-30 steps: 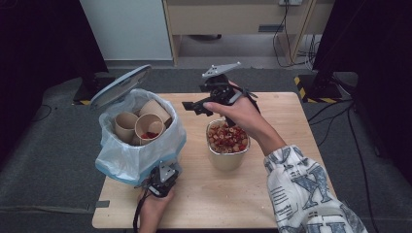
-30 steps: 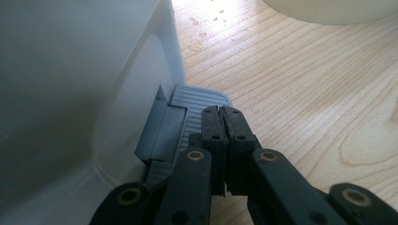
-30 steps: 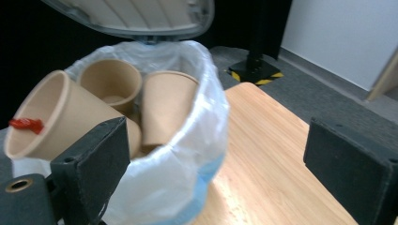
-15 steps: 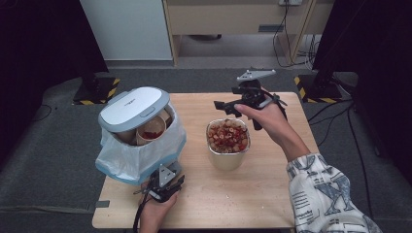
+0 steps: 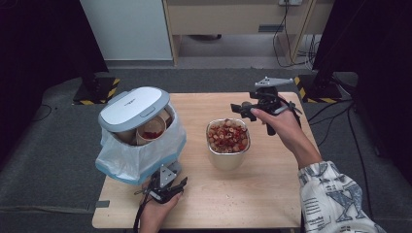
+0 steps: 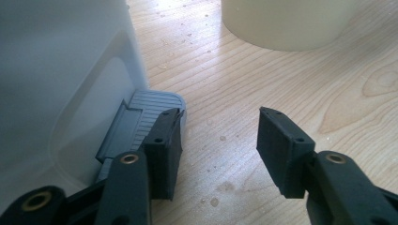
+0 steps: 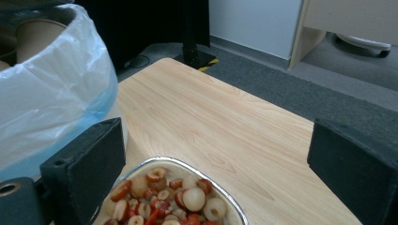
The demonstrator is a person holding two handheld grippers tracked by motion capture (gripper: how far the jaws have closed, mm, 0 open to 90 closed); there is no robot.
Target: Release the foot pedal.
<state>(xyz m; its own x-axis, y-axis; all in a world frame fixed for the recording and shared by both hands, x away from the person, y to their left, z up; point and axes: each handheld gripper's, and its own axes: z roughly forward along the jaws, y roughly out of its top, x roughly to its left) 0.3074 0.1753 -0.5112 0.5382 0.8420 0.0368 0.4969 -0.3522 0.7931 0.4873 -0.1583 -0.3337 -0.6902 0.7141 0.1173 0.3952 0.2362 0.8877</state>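
While the left tongs lay low on the desk at the foot of the pedal bin, their jaws had just been opening and stood apart with nothing between them. In the left gripper view the left jaw sat just beside the bin's grey pedal, the right jaw over bare wood. The bin's white lid was tilted over the blue-edged liner bag, with paper cups visible under it. The right tongs hung above the desk's far right part, jaws spread wide and empty, having just been opening a little further. Below them stood the foil container of sliced red and white fruit, near the bin but apart from it.
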